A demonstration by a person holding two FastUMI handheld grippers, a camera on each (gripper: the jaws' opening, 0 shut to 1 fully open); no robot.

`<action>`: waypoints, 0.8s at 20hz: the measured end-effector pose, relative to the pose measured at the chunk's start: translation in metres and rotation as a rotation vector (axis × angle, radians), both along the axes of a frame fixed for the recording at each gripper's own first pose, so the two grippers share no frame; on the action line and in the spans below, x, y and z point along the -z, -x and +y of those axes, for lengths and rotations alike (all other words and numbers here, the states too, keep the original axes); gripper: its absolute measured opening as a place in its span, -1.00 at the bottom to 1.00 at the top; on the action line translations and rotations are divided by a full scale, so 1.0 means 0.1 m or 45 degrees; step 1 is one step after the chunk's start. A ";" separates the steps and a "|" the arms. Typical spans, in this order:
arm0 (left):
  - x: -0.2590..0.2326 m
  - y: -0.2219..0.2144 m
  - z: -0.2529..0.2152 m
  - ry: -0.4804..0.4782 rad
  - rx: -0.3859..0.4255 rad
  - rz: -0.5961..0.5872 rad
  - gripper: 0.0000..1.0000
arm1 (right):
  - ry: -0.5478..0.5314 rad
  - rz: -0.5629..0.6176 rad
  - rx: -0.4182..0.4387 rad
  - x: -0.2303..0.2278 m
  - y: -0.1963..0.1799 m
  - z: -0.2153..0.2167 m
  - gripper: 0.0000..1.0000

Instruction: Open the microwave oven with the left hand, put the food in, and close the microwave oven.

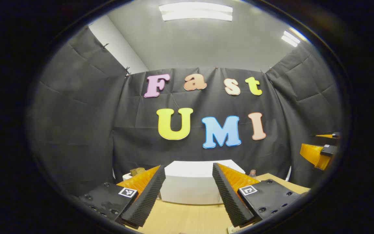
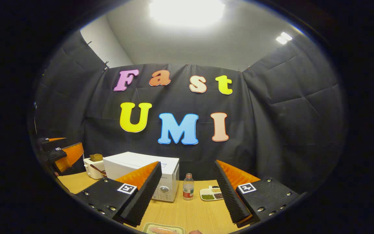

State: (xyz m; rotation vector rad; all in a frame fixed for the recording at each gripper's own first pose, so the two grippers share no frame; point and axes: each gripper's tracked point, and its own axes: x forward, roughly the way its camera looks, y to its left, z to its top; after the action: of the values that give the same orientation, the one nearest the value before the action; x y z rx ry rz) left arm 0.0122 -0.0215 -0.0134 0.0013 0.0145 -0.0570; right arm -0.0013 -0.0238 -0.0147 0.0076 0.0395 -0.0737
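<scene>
Currently:
left gripper (image 1: 188, 191): released, empty
right gripper (image 2: 187, 191): released, empty
microwave (image 2: 141, 177): closed
risk: pulling the door may slide the microwave along the table (image 2: 187, 211)

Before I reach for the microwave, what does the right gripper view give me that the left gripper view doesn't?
Right gripper view: the microwave's control panel, a bottle, a divided dish of beans, a food tray at the bottom edge, and the left gripper far left.

Left gripper view: the right gripper at far right, and the microwave squarely between its own open fingers.

Both: microwave, wooden table, and the toaster holding bread.
</scene>
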 end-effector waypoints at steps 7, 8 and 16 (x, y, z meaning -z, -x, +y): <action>0.00 -0.12 -0.21 0.018 0.056 -0.014 1.00 | 0.017 -0.024 0.023 -0.08 0.02 -0.10 0.94; 0.02 -0.15 -0.26 0.024 0.072 -0.017 0.99 | 0.020 -0.024 0.027 -0.07 0.03 -0.12 0.94; 0.25 -0.64 -0.70 0.045 0.198 -0.028 0.99 | 0.051 -0.016 0.119 -0.11 0.21 -0.41 0.94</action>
State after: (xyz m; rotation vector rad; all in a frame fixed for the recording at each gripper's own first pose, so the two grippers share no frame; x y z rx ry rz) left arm 0.0763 -0.0915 -0.0383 -0.0325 -0.0088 -0.2126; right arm -0.0222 -0.0651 -0.0040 -0.0300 0.0254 -0.1681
